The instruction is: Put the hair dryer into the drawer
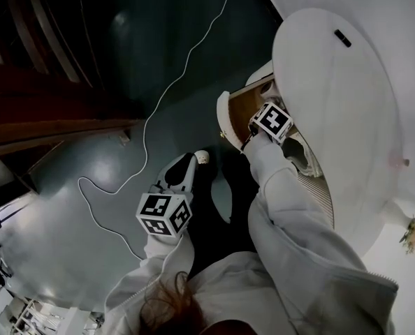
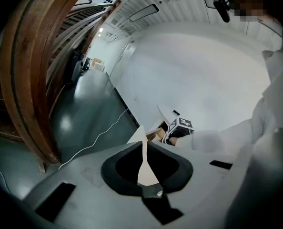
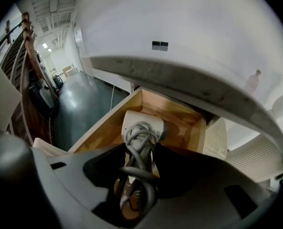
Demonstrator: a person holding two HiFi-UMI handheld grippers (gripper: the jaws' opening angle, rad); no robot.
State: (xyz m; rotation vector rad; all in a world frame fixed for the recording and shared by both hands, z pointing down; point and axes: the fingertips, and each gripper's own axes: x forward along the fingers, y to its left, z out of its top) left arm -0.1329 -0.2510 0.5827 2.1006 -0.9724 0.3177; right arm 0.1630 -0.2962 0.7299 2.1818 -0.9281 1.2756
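The hair dryer (image 3: 142, 128) is white, with its grey cord (image 3: 140, 168) wound around the handle. It hangs inside the open drawer (image 3: 179, 113). Its round head points to the far end of the wooden box, close to the left wall. Whether the head already touches the wooden bottom cannot be told from these views.

The right gripper (image 3: 139, 149) holds the dryer. Its jaws are about half closed and press on the handle and the wound cord from both sides, so the grip looks firm. In the head view this gripper reaches steeply down into the drawer, which is pulled out from under the white round tabletop (image 1: 333, 110). The white drawer front (image 1: 223, 121) stands on the near side.

The left gripper (image 2: 143, 144) hangs apart, to the left and above the dark floor (image 1: 158, 47). Its jaws are closed almost to a thin slit and nothing is between them. A thin white cable (image 1: 148, 124) lies loose on the floor beyond it and takes no part in the work.

The step in hand seems to be the placing itself, and the task is near its end. The next move probably calls for lowering the dryer until it lies on the bottom, and then opening the jaws wide enough that the cord loops do not catch on the pads. After that the gripper should go out upward, clear of the tabletop edge above. The free left gripper could then push the drawer front, if closing is wanted.
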